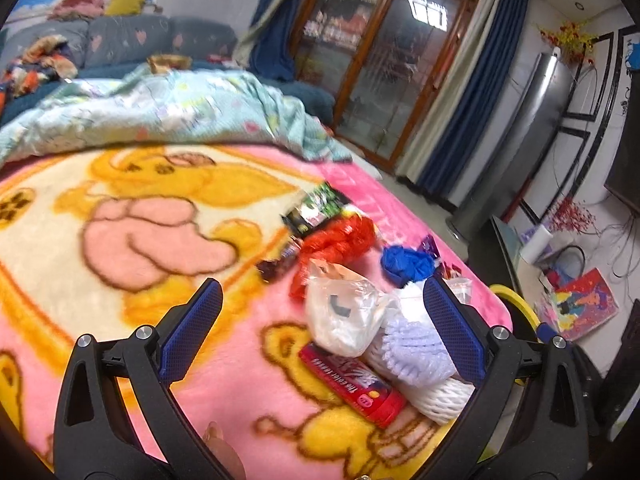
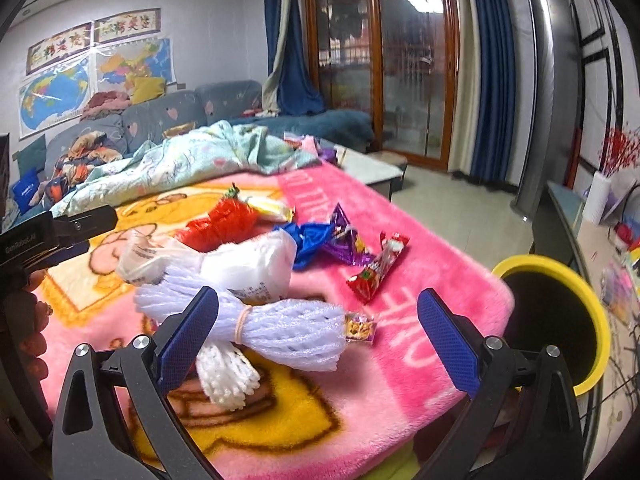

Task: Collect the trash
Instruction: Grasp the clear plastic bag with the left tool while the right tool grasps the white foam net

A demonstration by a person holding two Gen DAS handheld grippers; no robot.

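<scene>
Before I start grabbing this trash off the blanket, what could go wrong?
The red snack wrapper and the small candy wrapper lie flat on the plush pink blanket, so fingers may pinch blanket instead. The foam net bundle is bulky and could snag on the yellow bin rim.

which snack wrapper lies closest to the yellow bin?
The red wrapper, nearest the blanket's corner by the yellow bin; the purple wrapper lies farther in.

The red box (image 1: 354, 386) reads "the color" along its side; other lettering on wrappers and wall posters is illegible.
</scene>
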